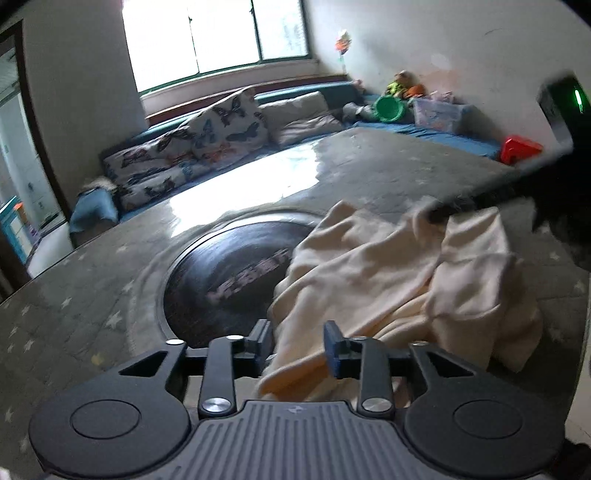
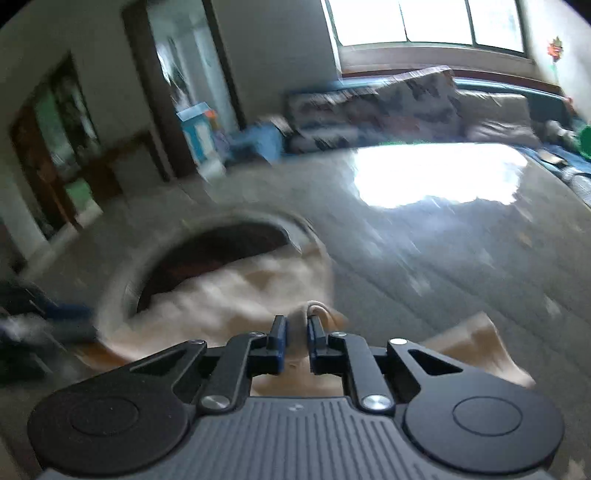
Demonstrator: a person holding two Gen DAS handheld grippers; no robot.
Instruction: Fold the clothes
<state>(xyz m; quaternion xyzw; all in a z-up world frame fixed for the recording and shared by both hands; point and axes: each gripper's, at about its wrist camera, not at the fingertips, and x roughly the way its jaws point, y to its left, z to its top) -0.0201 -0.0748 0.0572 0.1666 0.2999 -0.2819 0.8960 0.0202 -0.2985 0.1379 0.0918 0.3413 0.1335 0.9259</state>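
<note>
A crumpled cream garment lies on the grey star-patterned table cover, partly over a round dark inset. My left gripper is open at the garment's near edge. Cloth lies between its fingers, and the pads do not press it. At the upper right of the left wrist view, the dark, blurred right gripper reaches down to the garment's far edge. In the right wrist view the right gripper is shut on a fold of the garment. That view is smeared.
Beyond the table a bench seat holds butterfly-print cushions, a green bowl, a clear plastic box and a red stool. A bright window glares off the tabletop. A doorway stands at the left.
</note>
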